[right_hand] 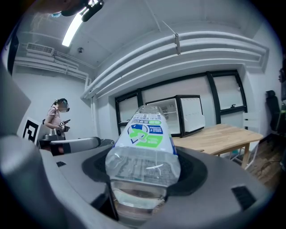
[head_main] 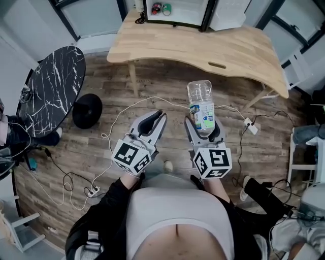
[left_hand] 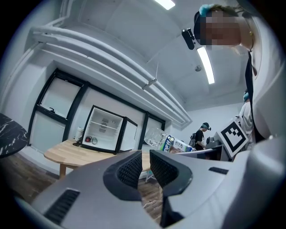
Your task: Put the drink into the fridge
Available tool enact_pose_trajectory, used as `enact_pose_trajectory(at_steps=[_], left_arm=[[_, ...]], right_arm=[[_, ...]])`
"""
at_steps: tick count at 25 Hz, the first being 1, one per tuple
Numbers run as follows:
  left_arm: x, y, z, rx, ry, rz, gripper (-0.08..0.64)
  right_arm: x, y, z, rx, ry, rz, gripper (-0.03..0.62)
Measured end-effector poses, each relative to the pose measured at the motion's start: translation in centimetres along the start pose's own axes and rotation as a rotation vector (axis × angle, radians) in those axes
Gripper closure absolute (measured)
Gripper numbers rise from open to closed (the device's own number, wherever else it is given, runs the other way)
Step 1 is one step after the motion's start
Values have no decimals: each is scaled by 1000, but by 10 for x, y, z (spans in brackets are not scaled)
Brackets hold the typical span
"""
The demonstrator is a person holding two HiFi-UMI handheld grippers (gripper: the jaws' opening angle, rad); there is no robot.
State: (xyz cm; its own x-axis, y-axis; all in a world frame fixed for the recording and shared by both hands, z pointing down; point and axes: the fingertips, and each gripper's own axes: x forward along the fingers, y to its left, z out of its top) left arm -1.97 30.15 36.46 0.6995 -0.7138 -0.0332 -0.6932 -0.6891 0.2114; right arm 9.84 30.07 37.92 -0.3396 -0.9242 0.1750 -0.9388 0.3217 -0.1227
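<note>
**Head view.**
- My left claw [head_main: 155, 119]: held out in front of me over the wood floor, jaws only a narrow gap apart, nothing between them.
- My right claw [head_main: 203, 127]: just beside the left one, clamped on the drink bottle [head_main: 201, 104].
- Bottle: clear plastic with a green and blue label, sticking out past the jaw tips.
- Wooden table [head_main: 238, 51]: well ahead of both claws.
- Fridge [head_main: 177, 12]: on the far edge of the table, door swung open. Inside are a red can [head_main: 156, 8] and a green can [head_main: 166, 8], side by side.
- Black marbled round table [head_main: 53, 86]: far out to the left of my left claw.
- White cables and a power strip [head_main: 250, 125]: on the floor, ahead and to the right of my right claw.

**Left gripper view.**
- Left claw [left_hand: 146, 167]: ribbed pads close together with a slim slit left open. Only floor shows through the slit.
- Fridge [left_hand: 105, 129]: ahead and to the left of the jaws, standing open on the table [left_hand: 67, 154].
- Bottle [left_hand: 167, 142]: to the right, beyond the jaw tips, lying across the view.
- Person [left_hand: 202, 134]: standing in the background, further right.

**Right gripper view.**
- Right claw [right_hand: 143, 179]: both jaws pressed on the bottle [right_hand: 143, 147], which runs straight out along them, label side up.
- Fridge [right_hand: 178, 114]: beyond the bottle's far end, slightly right, on the table [right_hand: 219, 136].
- Left claw [right_hand: 73, 144]: showing at the left.
- Person [right_hand: 58, 118]: standing behind the left claw.
</note>
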Motion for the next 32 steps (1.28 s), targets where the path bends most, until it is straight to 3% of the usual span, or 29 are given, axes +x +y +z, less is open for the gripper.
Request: enact_pose_trajectory(at_steps=[6,13,24,32], left_arm=[[2,13,-2,-5,1,25,502],[33,43,3,4,-2,-2,503],[120,124,25,21,8,-87,502],[161,186,39,27,26,-118,502]], right_arm=[[14,-1,-2,14,6,12,250],[53,-13,6,39,3,-1,250],[158,-40,38,-6,-34,-64,250],[230,-45,54,30,-44,-82,250]])
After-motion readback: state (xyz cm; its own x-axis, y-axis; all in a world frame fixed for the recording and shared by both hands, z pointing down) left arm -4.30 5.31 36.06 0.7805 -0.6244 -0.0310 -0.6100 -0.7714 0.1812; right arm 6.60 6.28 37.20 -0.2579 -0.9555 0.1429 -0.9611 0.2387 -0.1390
